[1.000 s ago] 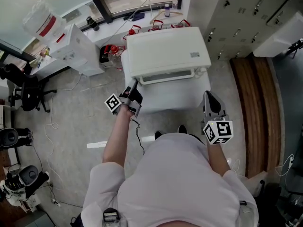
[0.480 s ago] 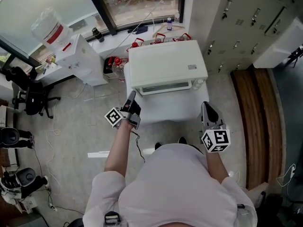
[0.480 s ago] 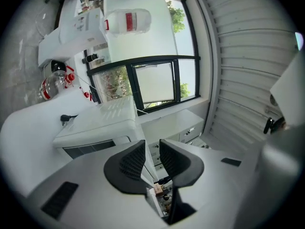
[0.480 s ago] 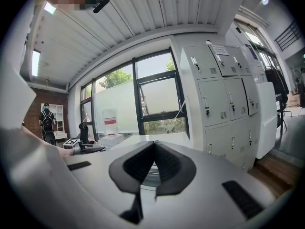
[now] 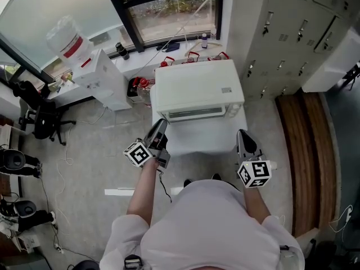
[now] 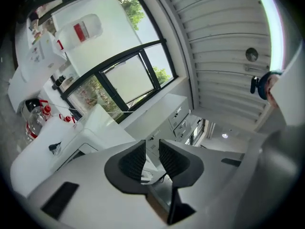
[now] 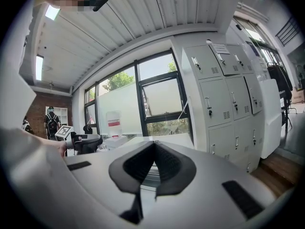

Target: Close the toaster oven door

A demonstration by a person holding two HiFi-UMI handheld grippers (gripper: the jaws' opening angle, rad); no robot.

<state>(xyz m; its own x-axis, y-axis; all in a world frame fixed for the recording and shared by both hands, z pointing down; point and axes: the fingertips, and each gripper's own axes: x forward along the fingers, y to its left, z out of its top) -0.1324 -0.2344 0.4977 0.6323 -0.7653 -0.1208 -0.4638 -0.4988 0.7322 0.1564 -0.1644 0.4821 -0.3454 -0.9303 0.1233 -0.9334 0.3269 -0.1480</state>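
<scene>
The white toaster oven (image 5: 197,89) stands on a white stand (image 5: 205,136). Only a thin strip of its front with the door's glass (image 5: 197,115) shows, and it looks flush with the body. My left gripper (image 5: 161,126) hovers just before the oven's front left corner, rolled on its side. It is open: its jaws have just closed a little and stand a narrow gap apart with nothing between them (image 6: 152,149). My right gripper (image 5: 243,135) hangs off the stand's right front, shut and empty (image 7: 154,144). The oven (image 6: 90,130) shows left of the left jaws.
A water dispenser (image 5: 93,72) stands at the left by the window. Red-capped bottles (image 5: 191,57) line the sill behind the oven. Grey lockers (image 5: 281,27) fill the right. An office chair (image 5: 36,117) is far left, and a wooden strip (image 5: 306,139) runs along the right floor.
My left gripper has drawn back from the oven's front left corner, risen and rolled onto its side. The right gripper has stayed where it was.
</scene>
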